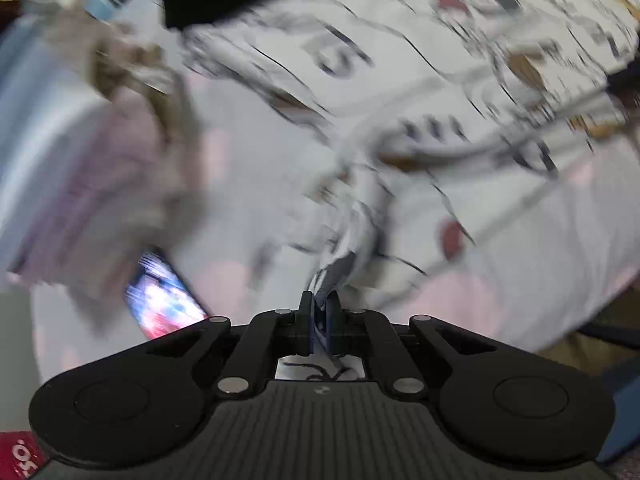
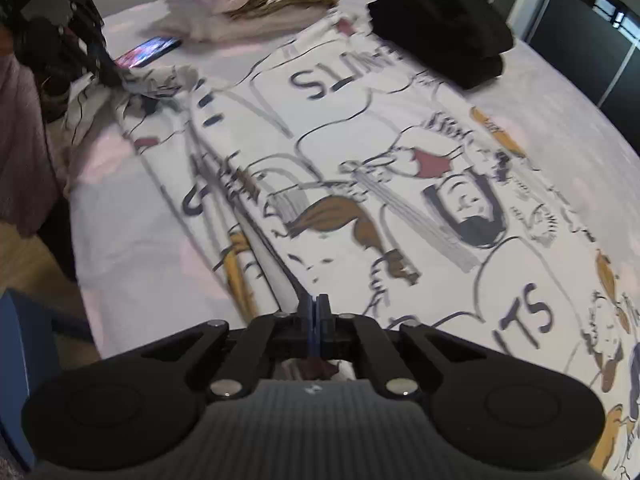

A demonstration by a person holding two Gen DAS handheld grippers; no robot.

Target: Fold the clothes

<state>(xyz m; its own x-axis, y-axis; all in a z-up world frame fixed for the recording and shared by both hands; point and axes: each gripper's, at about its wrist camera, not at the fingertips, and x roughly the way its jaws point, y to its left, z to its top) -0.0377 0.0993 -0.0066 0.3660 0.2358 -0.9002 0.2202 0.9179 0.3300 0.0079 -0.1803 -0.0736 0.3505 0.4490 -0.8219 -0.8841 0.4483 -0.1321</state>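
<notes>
Our left gripper [image 1: 320, 300] pinches a bunched edge of the printed shirt [image 2: 360, 168], which we see spread mid-frame only in the sharper right view. Our right gripper [image 2: 318, 304] is pressed together on a fold of it. Black clothes [image 2: 440, 28] lie upper right there.

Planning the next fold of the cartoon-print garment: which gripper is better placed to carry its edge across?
Probably left. The left gripper is shut on a bunched corner of the cartoon-print garment, already lifted off the bed. The right gripper pinches a low edge fold, better as anchor.
</notes>
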